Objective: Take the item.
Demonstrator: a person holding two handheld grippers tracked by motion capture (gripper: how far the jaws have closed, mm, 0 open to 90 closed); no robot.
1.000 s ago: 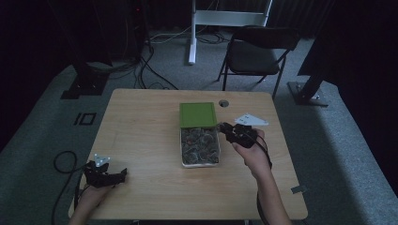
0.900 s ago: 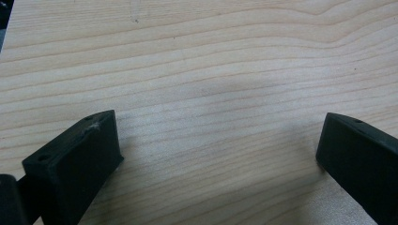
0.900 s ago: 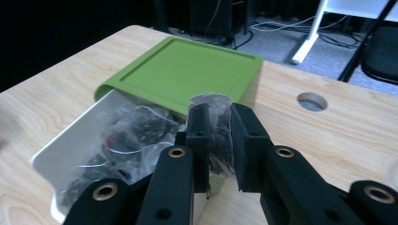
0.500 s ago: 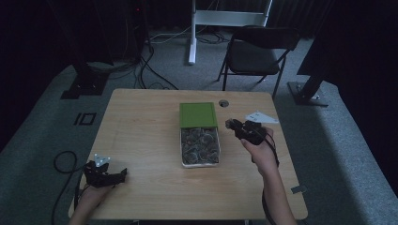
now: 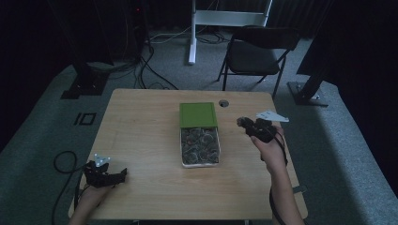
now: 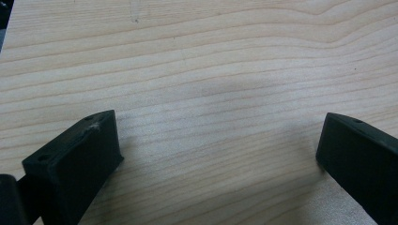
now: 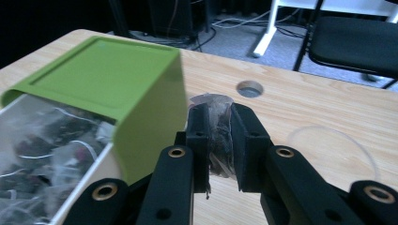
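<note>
Black jaws of the right gripper [image 7: 219, 140] clamp a translucent tea bag [image 7: 217, 133] of dark leaves, a detail the high view leaves too small to tell. It hangs right of the box [image 5: 200, 145], whose green lid [image 5: 198, 114] covers the far half. The left gripper [image 6: 218, 154], jaws apart, rests low over the bare wooden table [image 5: 141, 131] at its near left.

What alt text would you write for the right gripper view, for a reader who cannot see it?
The right gripper is shut on a tea bag, held above a wooden table. To its left is a white box of tea bags, its green lid slid partly open. A chair stands beyond the table.
</note>
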